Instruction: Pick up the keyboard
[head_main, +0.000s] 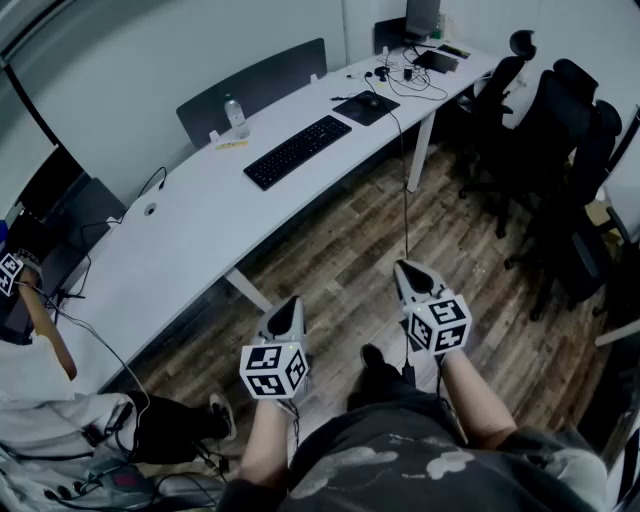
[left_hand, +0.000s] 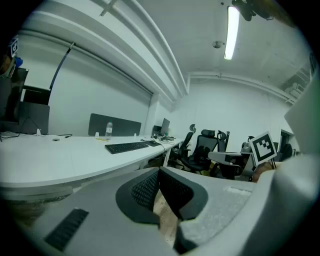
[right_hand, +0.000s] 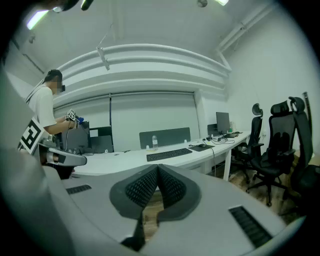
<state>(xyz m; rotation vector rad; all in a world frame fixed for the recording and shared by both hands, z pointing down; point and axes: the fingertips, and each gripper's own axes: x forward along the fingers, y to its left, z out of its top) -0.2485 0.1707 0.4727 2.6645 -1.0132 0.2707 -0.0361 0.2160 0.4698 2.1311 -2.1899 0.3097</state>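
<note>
Down at the person's waist, well short of the desk, the left gripper and the right gripper were both held out over the wood floor, each with its jaws pressed together and nothing between them. If they stayed that way on arrival, they would only have pushed the target along the top instead of taking it. To the left, another person's leg and shoe lay close to the path and could have been bumped on the step forward. A cable hung from the desk toward the floor ahead of the right gripper and could have snagged. The keyboard lay flat and untouched on the desk, well away from both grippers. It looked long and low, so a grip at one end would likely have let it tip or slip. Whether it was wired could not be told. Just behind it stood a water bottle, liable to topple if a gripper overreached, and a mouse pad lay near its far end.
</note>
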